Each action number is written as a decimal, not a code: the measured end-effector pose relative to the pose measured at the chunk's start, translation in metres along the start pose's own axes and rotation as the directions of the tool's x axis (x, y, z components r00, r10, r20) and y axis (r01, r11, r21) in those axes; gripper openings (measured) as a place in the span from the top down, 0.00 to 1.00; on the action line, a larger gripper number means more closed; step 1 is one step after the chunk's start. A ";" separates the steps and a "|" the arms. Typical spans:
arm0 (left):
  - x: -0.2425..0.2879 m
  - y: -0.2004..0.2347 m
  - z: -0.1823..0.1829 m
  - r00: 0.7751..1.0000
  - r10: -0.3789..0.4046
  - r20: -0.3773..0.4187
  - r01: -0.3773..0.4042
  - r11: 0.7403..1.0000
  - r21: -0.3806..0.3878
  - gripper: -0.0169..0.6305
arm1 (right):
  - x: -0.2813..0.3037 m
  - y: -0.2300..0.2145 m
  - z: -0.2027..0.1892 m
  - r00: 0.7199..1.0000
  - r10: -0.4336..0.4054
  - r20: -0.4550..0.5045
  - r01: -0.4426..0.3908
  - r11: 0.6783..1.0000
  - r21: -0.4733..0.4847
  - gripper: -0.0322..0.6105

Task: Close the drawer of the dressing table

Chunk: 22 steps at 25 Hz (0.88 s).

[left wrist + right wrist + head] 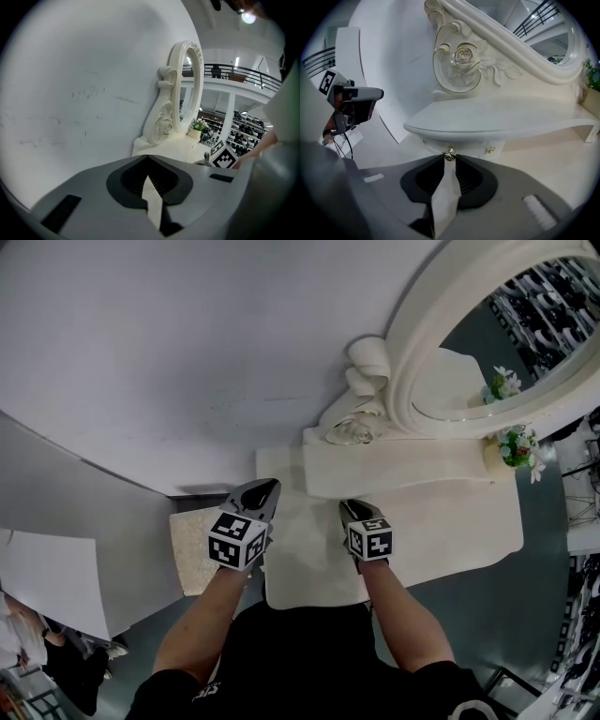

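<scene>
The white dressing table stands against the wall, with a raised shelf under its oval mirror. Beneath that shelf sits a small drawer front with a little metal knob. My right gripper is shut on this knob, its tips pinching it from both sides; in the head view the right gripper reaches in just below the shelf edge. A second knob shows to the right. My left gripper hovers over the table's left corner, and in its own view the left gripper is shut on nothing.
A cream marbled stool stands left of the table. A small pot of flowers sits on the shelf's right end. The grey wall runs behind the table, and a white panel leans at the far left.
</scene>
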<state>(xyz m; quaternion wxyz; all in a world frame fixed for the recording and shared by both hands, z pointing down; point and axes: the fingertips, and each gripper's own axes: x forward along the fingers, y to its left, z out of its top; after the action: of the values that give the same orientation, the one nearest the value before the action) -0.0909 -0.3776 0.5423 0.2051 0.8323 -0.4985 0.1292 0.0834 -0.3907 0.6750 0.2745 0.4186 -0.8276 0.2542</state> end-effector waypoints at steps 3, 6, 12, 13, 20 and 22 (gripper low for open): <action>0.000 0.003 0.000 1.000 0.001 0.001 -0.001 1.000 -0.002 0.96 | 0.002 0.000 0.000 1.000 0.003 -0.003 -0.003 1.000 -0.003 0.81; -0.001 0.004 0.001 1.000 -0.003 0.004 0.003 1.000 -0.001 0.96 | 0.002 -0.001 0.000 1.000 0.006 -0.008 -0.006 1.000 -0.003 0.81; -0.010 0.000 0.007 0.999 -0.023 0.024 0.023 1.000 0.016 0.96 | -0.005 0.000 0.001 1.000 -0.020 -0.003 0.020 1.000 -0.002 0.82; -0.013 0.000 0.009 0.999 -0.028 0.030 0.027 0.999 0.021 0.96 | -0.009 0.001 0.002 1.000 -0.027 0.004 0.027 1.000 -0.007 0.83; -0.039 -0.005 0.023 0.997 -0.066 0.049 0.062 0.995 0.084 0.96 | -0.055 0.010 0.013 0.993 -0.087 0.079 0.087 0.996 -0.008 0.86; -0.046 -0.008 0.030 0.995 -0.086 0.059 0.080 0.991 0.106 0.96 | -0.071 0.010 0.019 0.987 -0.116 0.113 0.117 0.993 -0.005 0.86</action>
<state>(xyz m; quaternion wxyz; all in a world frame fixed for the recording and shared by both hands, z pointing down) -0.1049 -0.3527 0.4950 0.1511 0.8656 -0.4622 0.1199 0.1056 -0.3586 0.6123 0.2440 0.4784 -0.8173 0.2090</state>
